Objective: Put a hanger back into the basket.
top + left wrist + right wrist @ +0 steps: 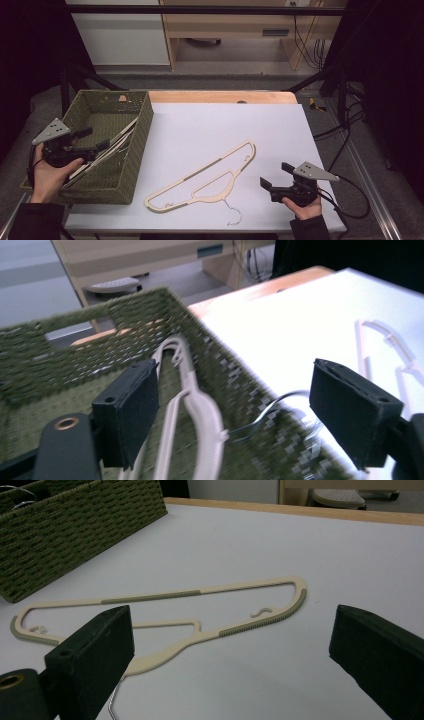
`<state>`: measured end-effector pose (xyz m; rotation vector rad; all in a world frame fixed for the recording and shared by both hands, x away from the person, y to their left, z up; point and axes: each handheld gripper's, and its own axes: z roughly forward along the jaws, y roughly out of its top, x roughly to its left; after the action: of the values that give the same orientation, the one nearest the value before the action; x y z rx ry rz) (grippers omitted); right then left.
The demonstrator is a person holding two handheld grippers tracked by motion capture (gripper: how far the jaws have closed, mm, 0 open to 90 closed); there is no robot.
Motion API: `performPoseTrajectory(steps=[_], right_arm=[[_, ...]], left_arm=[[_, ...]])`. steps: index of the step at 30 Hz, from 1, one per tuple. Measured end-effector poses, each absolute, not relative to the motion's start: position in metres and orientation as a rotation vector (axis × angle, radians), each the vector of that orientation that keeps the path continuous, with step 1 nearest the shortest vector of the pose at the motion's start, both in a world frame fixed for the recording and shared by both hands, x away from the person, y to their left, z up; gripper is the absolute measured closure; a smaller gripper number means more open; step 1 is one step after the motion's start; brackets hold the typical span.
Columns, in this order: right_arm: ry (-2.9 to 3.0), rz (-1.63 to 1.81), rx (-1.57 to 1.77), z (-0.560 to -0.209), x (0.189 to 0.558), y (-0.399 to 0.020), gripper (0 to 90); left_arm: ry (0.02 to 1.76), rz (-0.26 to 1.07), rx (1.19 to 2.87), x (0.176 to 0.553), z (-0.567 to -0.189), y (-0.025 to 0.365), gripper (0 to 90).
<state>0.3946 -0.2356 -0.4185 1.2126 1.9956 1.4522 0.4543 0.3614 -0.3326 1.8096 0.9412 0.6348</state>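
A green woven basket [102, 189] stands at the table's left with pale hangers [119, 139] lying in it. In the left gripper view one cream hanger [202, 410] rests inside the basket [50, 355], its wire hook [280, 402] over the rim. My left gripper [97, 138] hovers open above the basket's near end; its jaws [232, 415] stand wide with nothing between them. A cream hanger [210, 175] lies flat mid-table. My right gripper [275, 175] is open just to its right, low over the table, and looks along that hanger [200, 592] with nothing held.
A white mat [225, 125] covers the wooden table [220, 96]. The flat hanger's wire hook [232, 212] points at the near edge. Black frame bars, cables and a desk stand beyond the table. The basket's wall [75, 530] rises to the far left of the right gripper.
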Motion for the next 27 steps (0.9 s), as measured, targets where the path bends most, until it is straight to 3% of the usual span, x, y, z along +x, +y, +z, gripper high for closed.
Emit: performPoseTrajectory(steps=[10, 27], right_arm=[[1.992, 1.483, 1.194, -0.415, 0.393, -0.233, 4.1], [2.018, 1.508, 1.179, -0.413, 0.389, -0.228, 0.5]], left_arm=[[0.821, 0.648, 1.727, 0.430, -0.319, 0.302, 7.6], [0.740, 0.512, 1.764, 0.411, -0.370, 0.215, 6.0]])
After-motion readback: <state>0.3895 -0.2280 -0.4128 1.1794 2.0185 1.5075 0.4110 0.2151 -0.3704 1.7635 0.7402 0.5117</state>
